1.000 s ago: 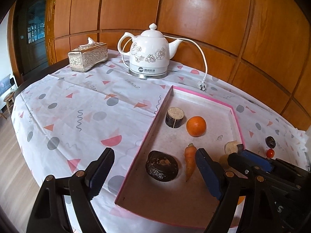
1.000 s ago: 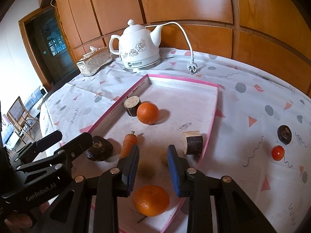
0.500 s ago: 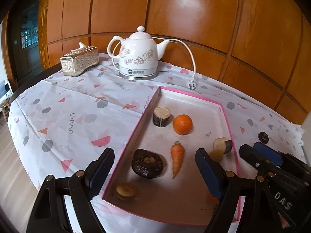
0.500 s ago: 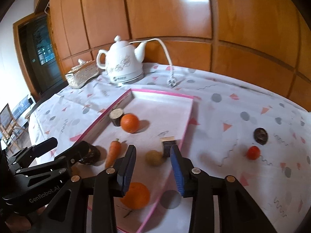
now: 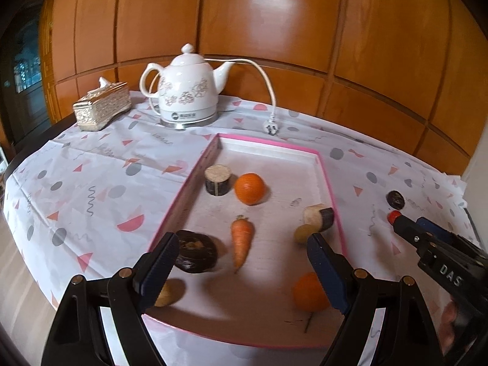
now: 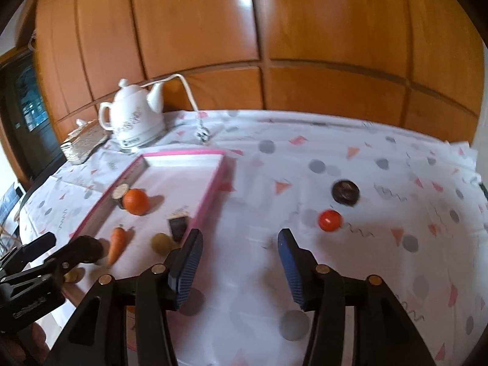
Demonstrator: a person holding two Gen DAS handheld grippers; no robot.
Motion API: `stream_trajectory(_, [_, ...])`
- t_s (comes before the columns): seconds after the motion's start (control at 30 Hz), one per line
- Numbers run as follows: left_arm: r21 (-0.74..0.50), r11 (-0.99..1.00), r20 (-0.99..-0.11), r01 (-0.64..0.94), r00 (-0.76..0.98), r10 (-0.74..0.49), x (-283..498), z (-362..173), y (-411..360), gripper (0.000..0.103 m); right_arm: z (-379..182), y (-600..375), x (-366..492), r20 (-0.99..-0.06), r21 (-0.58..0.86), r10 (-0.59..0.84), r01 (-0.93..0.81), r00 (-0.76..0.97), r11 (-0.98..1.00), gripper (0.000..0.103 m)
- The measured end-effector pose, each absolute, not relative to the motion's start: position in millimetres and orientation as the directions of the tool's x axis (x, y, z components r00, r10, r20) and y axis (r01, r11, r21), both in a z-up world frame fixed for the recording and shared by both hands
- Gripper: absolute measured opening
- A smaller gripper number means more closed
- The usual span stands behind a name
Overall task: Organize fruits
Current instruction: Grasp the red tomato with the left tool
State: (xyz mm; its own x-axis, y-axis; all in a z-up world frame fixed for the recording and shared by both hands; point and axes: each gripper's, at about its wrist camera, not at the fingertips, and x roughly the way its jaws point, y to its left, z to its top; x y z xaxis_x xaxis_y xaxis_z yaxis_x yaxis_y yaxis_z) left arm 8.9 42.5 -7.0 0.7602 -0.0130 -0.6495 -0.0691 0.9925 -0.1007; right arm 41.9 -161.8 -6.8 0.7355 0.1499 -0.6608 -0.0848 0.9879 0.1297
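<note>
A pink-rimmed tray [image 5: 326,180] holds two oranges [image 5: 250,188] [image 5: 308,296], a carrot [image 5: 242,238], a dark round fruit [image 5: 195,251], a cut log-like piece [image 5: 217,180], a white-and-purple piece [image 5: 318,218] and two small yellowish fruits [image 5: 305,233]. Outside the tray, on the cloth to its right, lie a red tomato [image 6: 329,220] and a dark round fruit [image 6: 345,192]. My left gripper [image 5: 244,271] is open and empty above the tray's near end. My right gripper [image 6: 239,267] is open and empty over the cloth, the tomato just beyond its right finger.
A white kettle [image 5: 189,91] with its cord and plug [image 5: 272,128] stands behind the tray. A silver tissue box [image 5: 102,106] sits at the back left. The patterned tablecloth [image 6: 381,259] covers the round table, whose edge is near on the left.
Both grippers have pulled back and risen. The right gripper has swung right, away from the tray toward the tomato, and its jaws have opened wider.
</note>
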Motion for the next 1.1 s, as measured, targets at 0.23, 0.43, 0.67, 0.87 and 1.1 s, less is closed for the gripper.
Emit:
stream_trajectory(0.23, [-0.087,0.996,-0.650,0.008,0.757,-0.063,9,-5,19,0.086,-22,-200,36,-0.681,0.194,0.112,0.031,0.723,0.980,0.052])
stream_trajectory(0.43, [-0.093,0.992,-0.655,0.091,0.745,-0.130,14,-2,-3,0.086,-34,-233,32,-0.724,0.199,0.045,0.145,0.688,0.969,0.052])
stream_trajectory(0.67, [-0.111,0.977,-0.654,0.182,0.727,-0.209,24,5,-30,0.086,-37,-262,28,-0.737,0.183,-0.033,0.246,0.675,0.952,0.054])
stream_trajectory(0.87, [-0.119,0.957,-0.674,0.265,0.687,-0.274,39,5,-60,0.086,-36,-269,26,-0.734,0.154,-0.071,0.268,0.676,0.951,0.054])
stream_trajectory(1.1, [-0.125,0.933,-0.695,0.338,0.641,-0.326,63,-3,-96,0.069,-34,-284,25,-0.732,0.153,-0.099,0.304,0.674,0.940,0.054])
